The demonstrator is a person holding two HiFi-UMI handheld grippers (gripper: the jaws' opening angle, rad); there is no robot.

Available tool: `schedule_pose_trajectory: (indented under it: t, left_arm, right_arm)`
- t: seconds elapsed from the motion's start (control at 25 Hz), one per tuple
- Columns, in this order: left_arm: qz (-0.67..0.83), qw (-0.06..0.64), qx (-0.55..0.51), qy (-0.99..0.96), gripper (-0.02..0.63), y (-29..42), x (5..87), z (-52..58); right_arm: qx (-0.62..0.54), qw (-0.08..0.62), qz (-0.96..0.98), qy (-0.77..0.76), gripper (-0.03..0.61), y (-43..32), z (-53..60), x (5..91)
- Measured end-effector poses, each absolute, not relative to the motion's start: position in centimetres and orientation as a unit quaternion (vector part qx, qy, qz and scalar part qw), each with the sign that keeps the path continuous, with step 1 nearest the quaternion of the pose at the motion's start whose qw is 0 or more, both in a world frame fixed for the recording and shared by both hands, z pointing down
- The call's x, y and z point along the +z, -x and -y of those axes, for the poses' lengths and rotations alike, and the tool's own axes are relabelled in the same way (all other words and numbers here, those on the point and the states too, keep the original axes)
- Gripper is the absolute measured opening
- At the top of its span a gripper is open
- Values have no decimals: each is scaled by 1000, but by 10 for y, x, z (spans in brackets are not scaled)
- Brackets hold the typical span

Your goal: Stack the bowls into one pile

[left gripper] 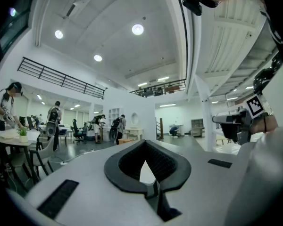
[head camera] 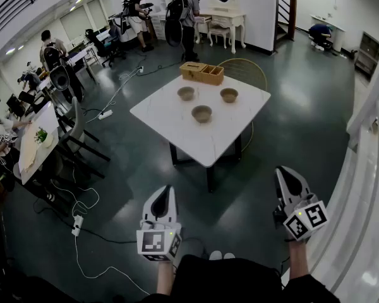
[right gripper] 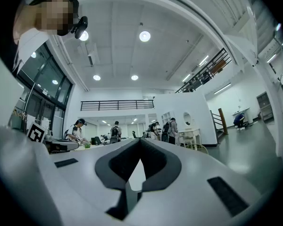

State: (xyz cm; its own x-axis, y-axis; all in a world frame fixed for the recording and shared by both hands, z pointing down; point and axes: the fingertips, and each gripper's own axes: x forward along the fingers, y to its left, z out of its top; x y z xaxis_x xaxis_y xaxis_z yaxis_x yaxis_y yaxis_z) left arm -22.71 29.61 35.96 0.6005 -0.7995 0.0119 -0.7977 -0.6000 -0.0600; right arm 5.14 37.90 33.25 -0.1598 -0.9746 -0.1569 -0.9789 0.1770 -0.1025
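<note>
Since the three bowls are sitting apart from one another on the white worktop [head camera: 167, 120], nothing of the stacking is showing as done yet. The left bowl [head camera: 186, 93] and the right bowl [head camera: 228, 95] are lying toward the far side, near a wooden box [head camera: 202, 72] at the far edge. The near bowl [head camera: 201, 113] is resting between them, closer to the person. None is touching another, and none is sitting inside another. Every step is therefore waiting: one bowl needs lifting into a second, and the third then needs joining them to make one pile.

The person is standing well back from the worktop, with dark floor [head camera: 240, 188] lying between. The left gripper [head camera: 165, 199] is being held low in front of the body, pointing about level toward the worktop, its jaws meeting at the tips with nothing between them. The right gripper [head camera: 289, 182] is being held on the other side, also pointing forward, its jaws likewise pressed together and empty. Both are hanging well apart from every bowl, so in my judgement an approach to the worktop is coming first, then an opening of the jaws.
</note>
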Motion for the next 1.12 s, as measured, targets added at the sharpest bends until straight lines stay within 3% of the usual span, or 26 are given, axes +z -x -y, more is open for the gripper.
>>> schedule_pose_trajectory:
  t: [1.12]
  left_arm:
    - [-470,-12,-29,882,14,201,381,-286]
  right_arm:
    - [-29,103,-801,589,14,-67,-353,355]
